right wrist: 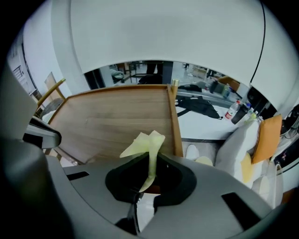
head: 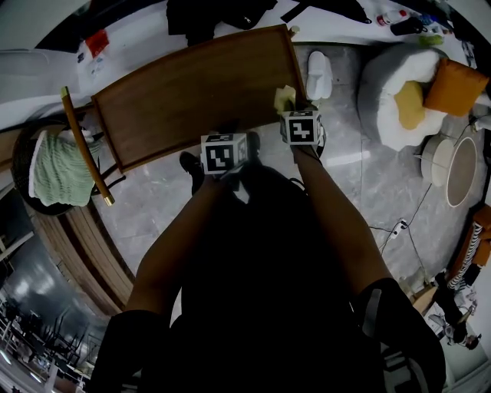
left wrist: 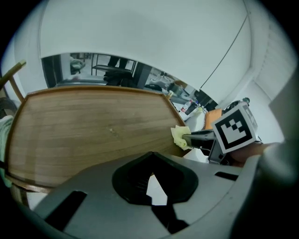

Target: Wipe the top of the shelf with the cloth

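Note:
The shelf's brown wooden top [head: 192,92] lies tilted ahead of me and fills the middle of both gripper views [left wrist: 93,130] [right wrist: 117,121]. A pale yellow cloth [head: 285,98] hangs over its near right corner. My right gripper [head: 295,115] is shut on that cloth [right wrist: 148,142], which sticks up out of its jaws [right wrist: 148,179]. The left gripper [head: 222,152] hovers just off the shelf's near edge, left of the right one, with nothing in it [left wrist: 152,179]. From the left gripper view I see the cloth [left wrist: 180,137] pinched in the right gripper [left wrist: 201,137].
A white slipper [head: 319,74] lies on the marble floor right of the shelf. Beyond it sits a grey beanbag [head: 383,92] with yellow and orange cushions. At the left stand a wooden rail [head: 80,142] and a round basket [head: 23,153] holding green fabric. Dark clothing [head: 215,11] lies behind the shelf.

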`<state>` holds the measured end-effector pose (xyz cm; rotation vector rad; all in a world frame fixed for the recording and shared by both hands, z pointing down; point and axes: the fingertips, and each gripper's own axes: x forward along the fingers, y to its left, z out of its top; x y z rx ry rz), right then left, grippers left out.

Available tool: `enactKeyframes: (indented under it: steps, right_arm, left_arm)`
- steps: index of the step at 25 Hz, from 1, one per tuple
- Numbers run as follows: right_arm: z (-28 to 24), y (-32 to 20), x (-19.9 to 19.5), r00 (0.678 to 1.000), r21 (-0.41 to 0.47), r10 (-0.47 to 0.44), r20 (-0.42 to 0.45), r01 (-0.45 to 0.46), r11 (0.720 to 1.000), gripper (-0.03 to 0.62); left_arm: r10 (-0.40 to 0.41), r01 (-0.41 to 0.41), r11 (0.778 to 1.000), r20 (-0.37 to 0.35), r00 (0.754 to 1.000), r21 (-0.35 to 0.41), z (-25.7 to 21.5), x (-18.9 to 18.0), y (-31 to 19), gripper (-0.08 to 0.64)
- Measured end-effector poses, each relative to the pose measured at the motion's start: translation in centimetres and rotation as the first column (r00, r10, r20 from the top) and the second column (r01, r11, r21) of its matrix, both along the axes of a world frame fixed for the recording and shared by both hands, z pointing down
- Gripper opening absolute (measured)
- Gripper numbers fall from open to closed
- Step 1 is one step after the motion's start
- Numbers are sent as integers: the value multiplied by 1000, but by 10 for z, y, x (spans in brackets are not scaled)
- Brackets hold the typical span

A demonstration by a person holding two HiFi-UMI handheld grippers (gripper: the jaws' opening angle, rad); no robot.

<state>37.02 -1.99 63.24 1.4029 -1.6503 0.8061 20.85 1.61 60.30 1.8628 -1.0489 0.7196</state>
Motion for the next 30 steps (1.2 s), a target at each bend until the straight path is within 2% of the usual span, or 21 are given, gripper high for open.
enactKeyframes:
  steps: [5, 8, 11, 13, 14, 16, 18, 20, 22, 24, 25, 26, 27, 30]
  right_arm:
    - [0, 0, 14, 997, 13, 35, -68, -34, 999, 43]
    - [-5, -6, 12, 997, 35, 52, -48, -51, 998, 43]
    - [-45, -21, -11, 998, 142, 22, 55, -29, 989, 43]
    - [-90, -36, -57, 982, 248, -93, 167, 49, 968, 43]
    - [-117, -42, -86, 957, 305, -172, 232, 97, 948, 43]
    - [-177, -48, -148, 873, 434, -345, 346, 177, 883, 43]
    - [-243, -46, -199, 762, 576, -490, 423, 192, 795, 43]
    - [-308, -42, -235, 653, 710, -608, 452, 150, 688, 43]
    - [-365, -36, -263, 536, 806, -713, 451, 97, 583, 43]
    - [-410, -27, -291, 395, 865, -806, 441, 52, 499, 43]
    - [-428, -21, -303, 328, 883, -839, 433, 29, 468, 43]
    - [-441, -14, -313, 277, 895, -861, 426, 10, 446, 43]
    - [-451, -7, -322, 242, 902, -875, 419, 0, 432, 43]
    - [-468, 14, -342, 175, 916, -902, 396, -6, 401, 43]
  left_arm:
    - [-15, 15, 1000, -7, 1000, 14, -5, -11, 4, 11]
    - [-34, 34, 999, -14, 999, 31, -15, -32, 4, 11]
    - [-36, 38, 998, -37, 999, 47, -46, -58, 4, 11]
    - [-49, 55, 994, -61, 997, 90, -59, -84, 0, 11]
    - [-62, 70, 990, -74, 995, 118, -64, -99, -3, 11]
    - [-86, 102, 980, -98, 991, 170, -80, -129, -9, 11]
    - [-101, 128, 967, -133, 986, 220, -105, -158, -12, 11]
    - [-109, 159, 947, -189, 976, 278, -137, -188, -16, 11]
    - [-111, 194, 924, -252, 961, 330, -179, -218, -19, 11]
    - [-93, 226, 888, -324, 941, 400, -221, -251, -24, 11]
    - [-74, 240, 866, -363, 929, 439, -237, -266, -24, 11]
    - [-52, 252, 846, -399, 916, 470, -251, -279, -21, 11]
    - [-28, 260, 829, -427, 904, 495, -263, -290, -16, 11]
    - [45, 247, 796, -462, 886, 553, -290, -315, 1, 11]
